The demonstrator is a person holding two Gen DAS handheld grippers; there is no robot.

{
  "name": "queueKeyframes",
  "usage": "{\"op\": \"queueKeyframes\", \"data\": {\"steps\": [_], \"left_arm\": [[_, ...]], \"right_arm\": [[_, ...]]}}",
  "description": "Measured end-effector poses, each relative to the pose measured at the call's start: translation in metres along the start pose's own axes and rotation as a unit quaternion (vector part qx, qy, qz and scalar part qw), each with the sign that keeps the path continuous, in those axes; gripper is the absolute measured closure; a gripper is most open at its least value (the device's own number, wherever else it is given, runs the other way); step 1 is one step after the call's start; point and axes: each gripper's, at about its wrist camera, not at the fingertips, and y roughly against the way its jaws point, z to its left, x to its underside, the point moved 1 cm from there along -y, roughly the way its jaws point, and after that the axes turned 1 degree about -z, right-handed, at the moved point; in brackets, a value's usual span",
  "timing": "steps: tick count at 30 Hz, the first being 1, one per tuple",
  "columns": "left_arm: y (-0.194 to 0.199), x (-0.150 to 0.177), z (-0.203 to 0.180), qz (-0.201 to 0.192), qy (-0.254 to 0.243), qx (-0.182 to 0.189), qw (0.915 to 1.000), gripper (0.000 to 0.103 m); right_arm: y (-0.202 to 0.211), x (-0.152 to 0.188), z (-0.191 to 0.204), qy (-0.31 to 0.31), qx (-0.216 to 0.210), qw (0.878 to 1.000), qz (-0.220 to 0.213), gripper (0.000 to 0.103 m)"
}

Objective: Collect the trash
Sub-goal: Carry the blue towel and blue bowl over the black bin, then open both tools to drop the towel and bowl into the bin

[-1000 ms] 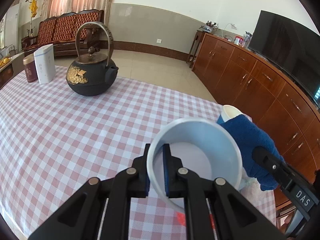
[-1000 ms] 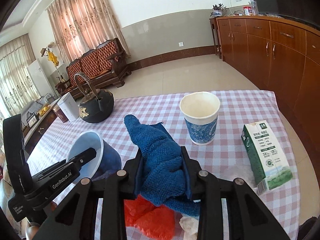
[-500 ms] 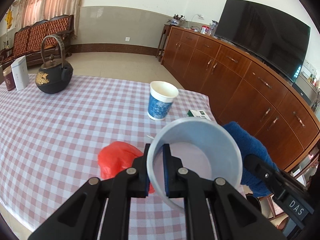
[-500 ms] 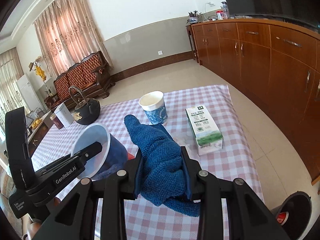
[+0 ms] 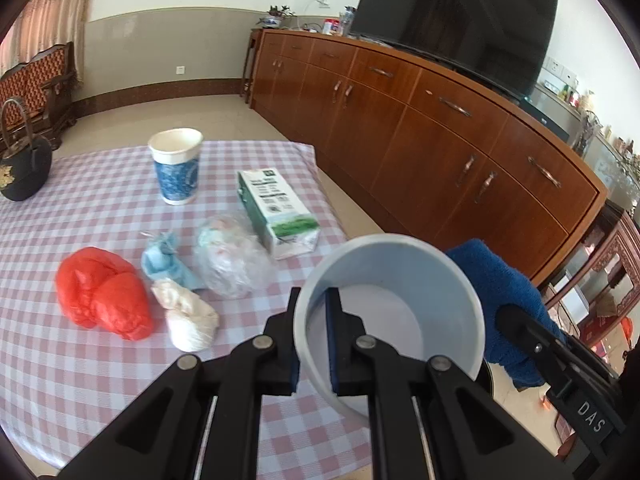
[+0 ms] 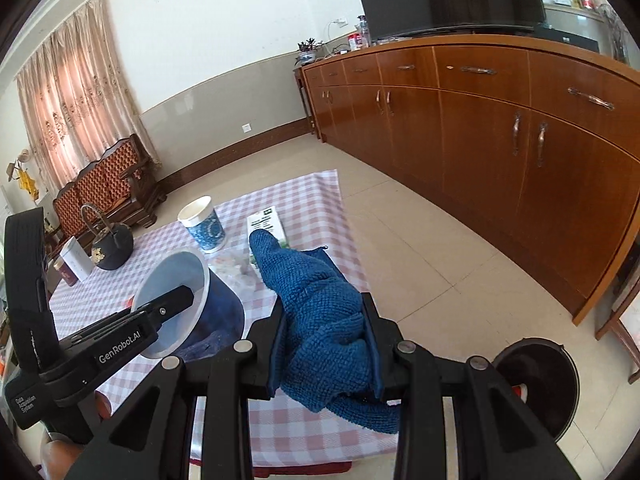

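My left gripper point(image 5: 314, 320) is shut on the rim of a pale blue plastic bucket point(image 5: 404, 320), held above the table's near right corner; the bucket also shows in the right wrist view point(image 6: 180, 300). My right gripper point(image 6: 324, 344) is shut on a blue cloth point(image 6: 316, 312), beside the bucket point(image 5: 508, 292). Trash lies on the checked tablecloth point(image 5: 80, 360): a red plastic bag point(image 5: 104, 292), a white wad point(image 5: 188, 316), a light blue scrap point(image 5: 166, 260), a clear plastic bag point(image 5: 230, 256), a green milk carton point(image 5: 276, 208) and a paper cup point(image 5: 176, 170).
A black iron teapot point(image 5: 22, 164) stands at the table's far left. A dark round bin point(image 6: 540, 384) sits on the floor right of the table. A long wooden cabinet point(image 6: 500, 152) with a TV runs along the right wall.
Both grippers have swung right and pulled back from the table with bucket and cloth still held. The trash pile and the floor bin have come into view.
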Motion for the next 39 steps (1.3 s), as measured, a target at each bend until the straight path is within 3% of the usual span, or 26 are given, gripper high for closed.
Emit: {"op": "queueKeyframes", "data": {"steps": [9, 15, 20, 28, 35, 39], "left_arm": [[-0.033, 0.024, -0.108, 0.044, -0.071, 0.071, 0.9939, 0.091], [-0.063, 0.055, -0.186, 0.087, -0.117, 0.114, 0.9828, 0.091], [-0.095, 0.081, -0.233, 0.123, -0.146, 0.124, 0.9737, 0.091], [-0.142, 0.117, -0.268, 0.183, -0.162, 0.115, 0.9629, 0.091], [-0.169, 0.138, -0.278, 0.216, -0.170, 0.099, 0.9564, 0.091], [-0.180, 0.143, -0.278, 0.222, -0.174, 0.086, 0.9554, 0.088]], "right_arm": [[0.041, 0.027, -0.112, -0.090, 0.079, 0.993, -0.001, 0.068], [0.072, 0.056, -0.194, -0.151, 0.143, 0.978, 0.001, 0.068], [0.080, 0.080, -0.253, -0.195, 0.176, 0.965, 0.018, 0.068], [0.057, 0.109, -0.321, -0.263, 0.176, 0.946, 0.070, 0.068], [0.025, 0.124, -0.356, -0.305, 0.164, 0.932, 0.111, 0.067], [0.007, 0.125, -0.367, -0.309, 0.175, 0.926, 0.125, 0.061]]}}
